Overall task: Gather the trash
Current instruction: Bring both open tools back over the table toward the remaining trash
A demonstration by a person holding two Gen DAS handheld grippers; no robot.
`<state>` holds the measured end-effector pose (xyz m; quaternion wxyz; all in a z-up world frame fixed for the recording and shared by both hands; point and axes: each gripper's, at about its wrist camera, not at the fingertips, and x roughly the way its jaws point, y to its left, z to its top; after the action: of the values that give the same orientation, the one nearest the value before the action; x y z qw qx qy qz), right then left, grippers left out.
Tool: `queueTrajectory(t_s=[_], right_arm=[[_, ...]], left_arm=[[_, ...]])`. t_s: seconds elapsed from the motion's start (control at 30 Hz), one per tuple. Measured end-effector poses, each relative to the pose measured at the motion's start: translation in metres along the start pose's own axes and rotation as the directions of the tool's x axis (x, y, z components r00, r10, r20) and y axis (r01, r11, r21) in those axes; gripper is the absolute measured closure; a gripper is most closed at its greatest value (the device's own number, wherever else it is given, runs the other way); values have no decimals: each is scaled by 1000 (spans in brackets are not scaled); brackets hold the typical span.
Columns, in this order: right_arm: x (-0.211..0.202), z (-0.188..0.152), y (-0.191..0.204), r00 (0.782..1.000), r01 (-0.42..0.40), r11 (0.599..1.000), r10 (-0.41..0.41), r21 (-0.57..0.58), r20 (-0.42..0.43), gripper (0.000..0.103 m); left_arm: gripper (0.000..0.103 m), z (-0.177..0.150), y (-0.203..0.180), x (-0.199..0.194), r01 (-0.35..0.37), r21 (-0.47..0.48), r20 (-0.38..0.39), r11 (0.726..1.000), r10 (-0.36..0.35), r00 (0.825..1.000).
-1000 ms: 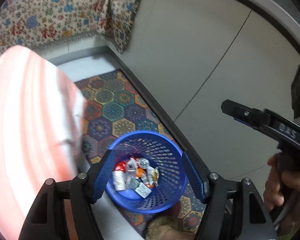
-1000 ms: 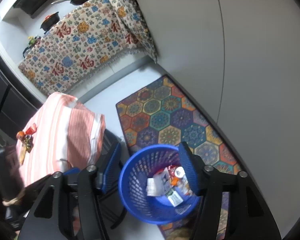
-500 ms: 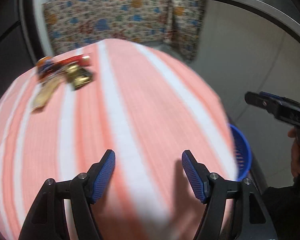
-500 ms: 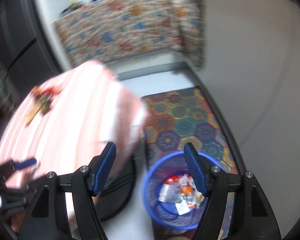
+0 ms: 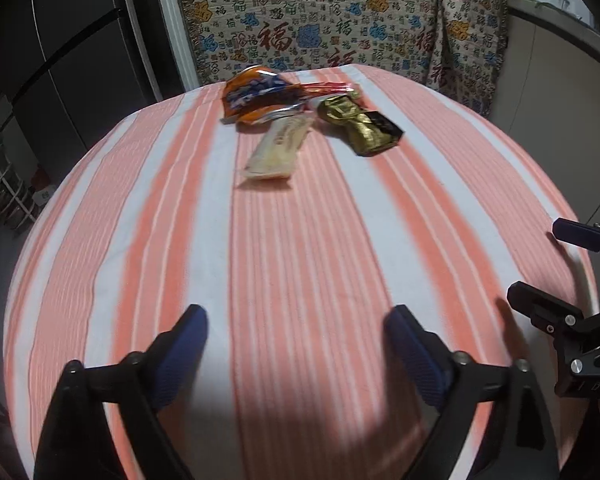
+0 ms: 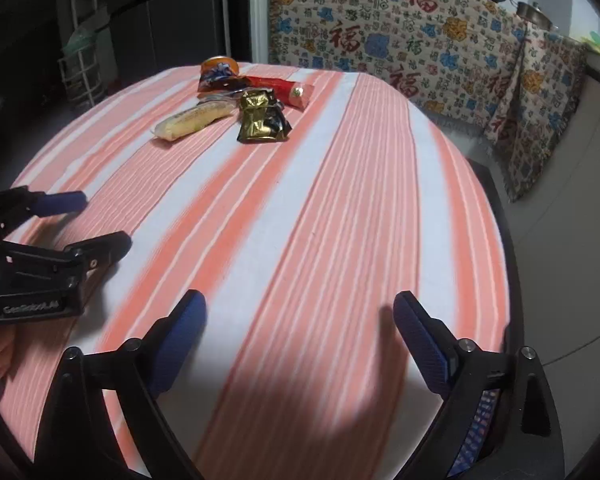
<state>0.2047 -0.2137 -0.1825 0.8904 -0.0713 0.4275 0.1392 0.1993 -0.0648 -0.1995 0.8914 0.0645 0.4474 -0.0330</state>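
While both tools hang over the near edge of the striped tablecloth [image 5: 300, 240], I read the left gripper [image 5: 296, 344] as spread wide with nothing between its blue pads, and the right gripper [image 6: 300, 332] the same. What I am after sits in a small heap at the far end of the table: an orange packet [image 5: 256, 96] at the back, a red wrapper [image 6: 280, 90] touching it, a pale wrapped bar [image 5: 278, 150] lying flat in front, and a crumpled gold wrapper [image 5: 360, 128] just beside the bar.

I judge all of these to be very light and thin. The gold foil looks crinkled and springy, so its raised folds offer an easy edge to pinch. The pale bar seems smooth and probably slick; I would close across its narrow width near the middle, low against the cloth, since it may skate away if nudged. The orange packet is puffed and soft, best taken by a crimped end. The cloth itself is soft and could bunch under the pads.
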Motion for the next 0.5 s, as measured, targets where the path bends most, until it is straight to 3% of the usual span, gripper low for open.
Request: queueTrajectory(t_s=[0.17,0.5], right_arm=[[20,14,8,1000,18,999,-18,33,-19,1],[29,24,13,999,6,999,-4,47,-38,0]], left_arm=[[0,2,19,8,43,-58,-4,997,-44,999],[0,3,19,10,43,-59,-2,997,-43,999]])
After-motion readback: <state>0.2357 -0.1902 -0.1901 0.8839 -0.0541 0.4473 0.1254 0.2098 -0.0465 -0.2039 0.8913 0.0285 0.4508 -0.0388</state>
